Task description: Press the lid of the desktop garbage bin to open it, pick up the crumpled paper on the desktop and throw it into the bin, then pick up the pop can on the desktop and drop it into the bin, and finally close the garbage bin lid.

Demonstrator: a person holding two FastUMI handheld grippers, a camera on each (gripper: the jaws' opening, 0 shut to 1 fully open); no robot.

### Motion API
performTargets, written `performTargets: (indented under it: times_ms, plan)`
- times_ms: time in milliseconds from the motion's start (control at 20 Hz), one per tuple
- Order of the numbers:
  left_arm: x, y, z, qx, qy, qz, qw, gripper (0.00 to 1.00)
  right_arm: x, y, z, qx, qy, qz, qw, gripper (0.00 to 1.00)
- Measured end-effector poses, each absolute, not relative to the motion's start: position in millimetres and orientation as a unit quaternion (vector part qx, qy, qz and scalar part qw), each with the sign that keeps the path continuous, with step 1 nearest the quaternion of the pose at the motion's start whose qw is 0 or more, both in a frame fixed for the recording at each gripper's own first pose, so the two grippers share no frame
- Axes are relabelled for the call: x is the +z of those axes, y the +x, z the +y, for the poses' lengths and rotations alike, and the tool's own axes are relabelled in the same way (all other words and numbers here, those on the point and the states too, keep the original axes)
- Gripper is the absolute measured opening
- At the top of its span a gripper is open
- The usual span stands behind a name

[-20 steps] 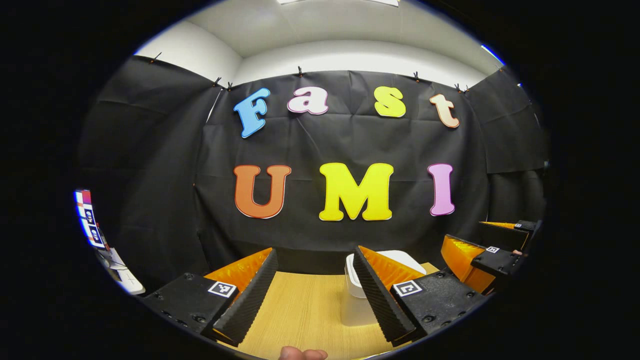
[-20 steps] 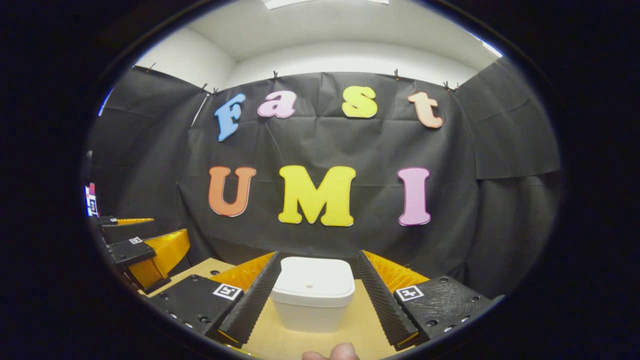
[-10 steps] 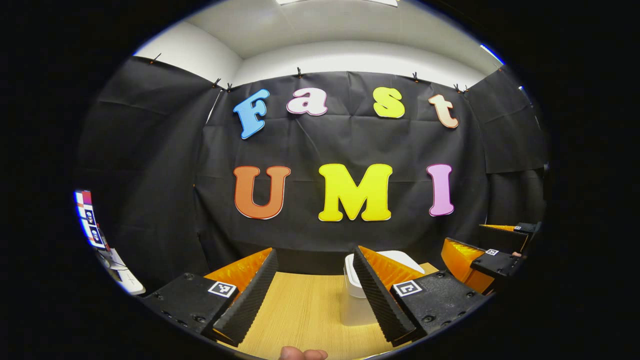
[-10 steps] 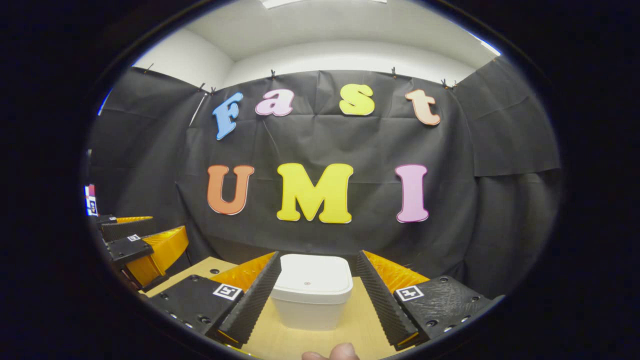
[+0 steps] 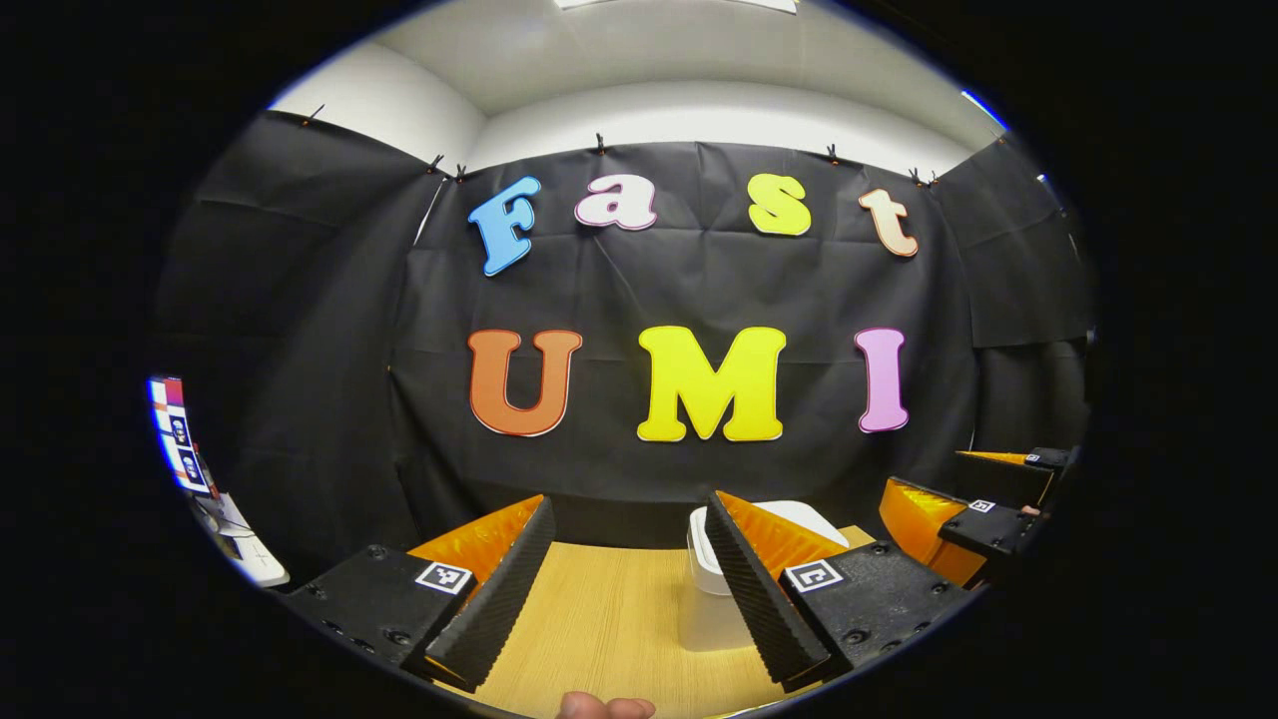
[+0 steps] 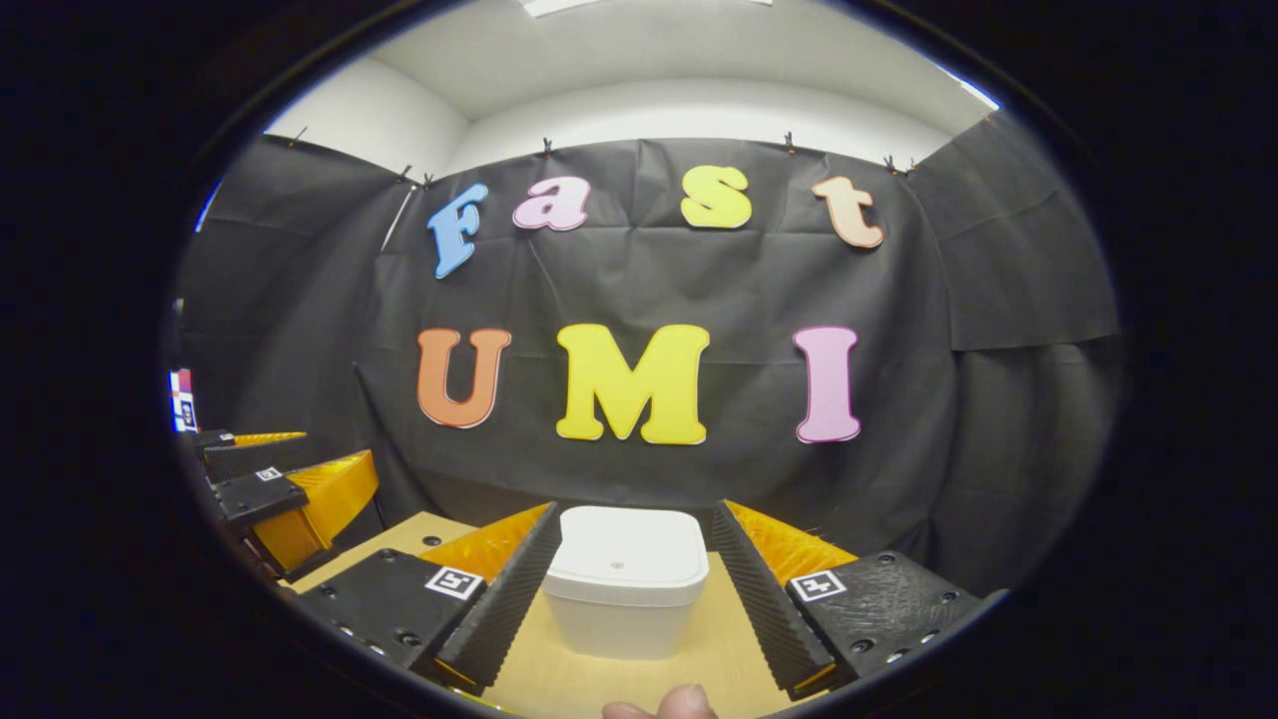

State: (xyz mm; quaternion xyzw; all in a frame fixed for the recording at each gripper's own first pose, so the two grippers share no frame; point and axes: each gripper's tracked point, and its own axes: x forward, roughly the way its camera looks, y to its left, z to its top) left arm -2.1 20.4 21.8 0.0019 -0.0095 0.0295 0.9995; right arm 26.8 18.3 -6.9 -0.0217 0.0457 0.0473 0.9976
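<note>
The white desktop bin (image 6: 626, 584) stands on the wooden table straight ahead of my right gripper (image 6: 635, 511). Its lid (image 6: 629, 551) is down and flat. The right gripper is open, its two fingers flanking the bin's sides, and I cannot tell whether they touch it. In the left gripper view the same bin (image 5: 704, 589) shows partly behind the right-hand finger. My left gripper (image 5: 629, 519) is open over bare table with nothing between its fingers. Each gripper appears in the other's view: the right gripper (image 5: 983, 514) far right, the left gripper (image 6: 285, 494) far left.
The wooden table (image 5: 609, 619) ends at the black cloth wall just behind the bin. A screen (image 5: 178, 434) and a white object (image 5: 255, 559) sit off the table's left side. A fingertip (image 6: 664, 704) shows at the bottom edge.
The right gripper has shifted very slightly, so the bin sits a touch higher in its view. The left gripper has hardly moved. Both stay open.
</note>
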Motion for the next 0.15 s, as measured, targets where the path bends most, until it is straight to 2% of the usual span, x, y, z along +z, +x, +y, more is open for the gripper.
performTargets:
  times_ms: [150]
  plan:
    - [20.8, 0.0, 18.8, 0.028, 0.002, -0.009, 1.000, 0.98, -7.3, 27.4, 16.9, 0.047, -0.021, 0.046, 0.998, 0.98]
